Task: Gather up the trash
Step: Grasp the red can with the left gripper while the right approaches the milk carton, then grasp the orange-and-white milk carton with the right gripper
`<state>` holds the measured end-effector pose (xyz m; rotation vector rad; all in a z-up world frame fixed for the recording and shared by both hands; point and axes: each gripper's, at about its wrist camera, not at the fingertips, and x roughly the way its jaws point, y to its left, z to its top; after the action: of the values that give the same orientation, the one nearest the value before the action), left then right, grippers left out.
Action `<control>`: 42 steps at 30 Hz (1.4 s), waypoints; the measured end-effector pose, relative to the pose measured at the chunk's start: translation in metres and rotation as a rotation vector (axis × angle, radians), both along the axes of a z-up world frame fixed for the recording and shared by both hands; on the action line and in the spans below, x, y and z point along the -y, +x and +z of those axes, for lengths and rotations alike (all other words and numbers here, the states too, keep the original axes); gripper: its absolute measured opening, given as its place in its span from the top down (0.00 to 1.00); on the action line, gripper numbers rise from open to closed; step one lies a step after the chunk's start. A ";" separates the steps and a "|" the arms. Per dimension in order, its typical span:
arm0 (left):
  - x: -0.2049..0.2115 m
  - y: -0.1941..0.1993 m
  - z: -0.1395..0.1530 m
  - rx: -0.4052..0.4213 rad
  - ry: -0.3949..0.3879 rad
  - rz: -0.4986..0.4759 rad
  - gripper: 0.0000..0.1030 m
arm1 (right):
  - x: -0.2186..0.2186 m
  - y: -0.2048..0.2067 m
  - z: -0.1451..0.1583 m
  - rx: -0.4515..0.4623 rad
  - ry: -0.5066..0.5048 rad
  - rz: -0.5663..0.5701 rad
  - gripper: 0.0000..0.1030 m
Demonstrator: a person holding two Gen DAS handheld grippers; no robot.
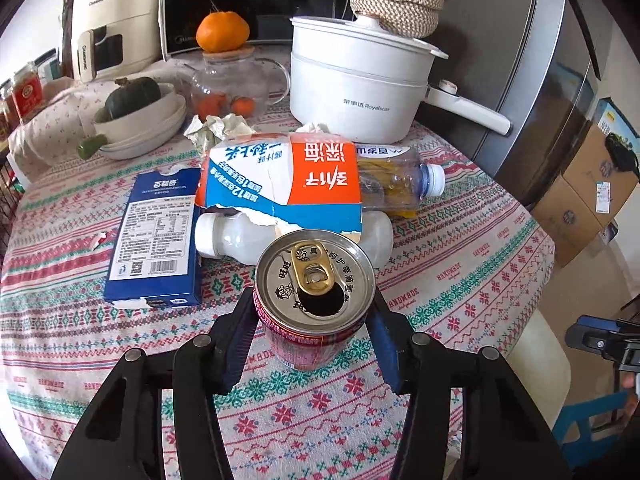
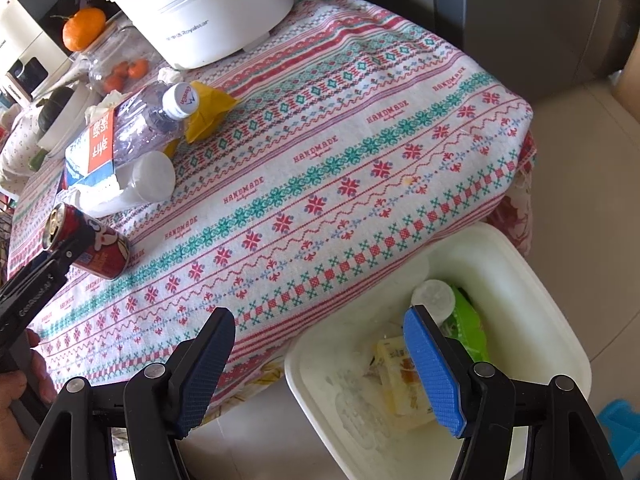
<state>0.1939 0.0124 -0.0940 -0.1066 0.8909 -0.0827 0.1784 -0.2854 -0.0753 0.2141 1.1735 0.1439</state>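
Note:
A red drink can (image 1: 312, 300) with an opened pull tab stands near the front of the patterned tablecloth (image 1: 460, 288). My left gripper (image 1: 311, 304) is shut on the can, one pad against each side. Behind it lie a torn orange and blue carton (image 1: 280, 184), a white bottle (image 1: 232, 240), a clear plastic bottle (image 1: 400, 180), a blue box (image 1: 156, 236) and crumpled paper (image 1: 216, 128). My right gripper (image 2: 320, 314) hangs open and empty over the table's edge, beside a white bin (image 2: 560, 320) holding a green wrapper (image 2: 468, 320) and a yellow packet (image 2: 400, 376). The right wrist view also shows the can (image 2: 100, 248).
A white electric pot (image 1: 360, 80), a glass teapot (image 1: 228, 88) topped by an orange (image 1: 222, 32), and a bowl with a green squash (image 1: 136, 116) stand at the back. A grey fridge (image 1: 520, 100) and cardboard boxes (image 1: 592, 184) are to the right.

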 end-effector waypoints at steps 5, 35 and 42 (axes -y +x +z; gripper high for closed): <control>-0.025 -0.027 0.033 0.028 0.023 0.001 0.46 | -0.020 0.009 0.004 0.029 0.001 0.062 0.28; -0.125 -0.065 0.045 0.042 0.042 0.081 0.46 | -0.168 0.132 -0.039 0.108 0.450 0.225 0.58; -0.131 -0.067 0.047 0.046 0.034 0.102 0.46 | -0.182 0.133 -0.042 0.107 0.538 0.263 0.90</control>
<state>0.1271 0.1435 -0.0474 -0.1176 0.8392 0.0249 0.3117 -0.1035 -0.1169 0.5177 1.0338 0.6982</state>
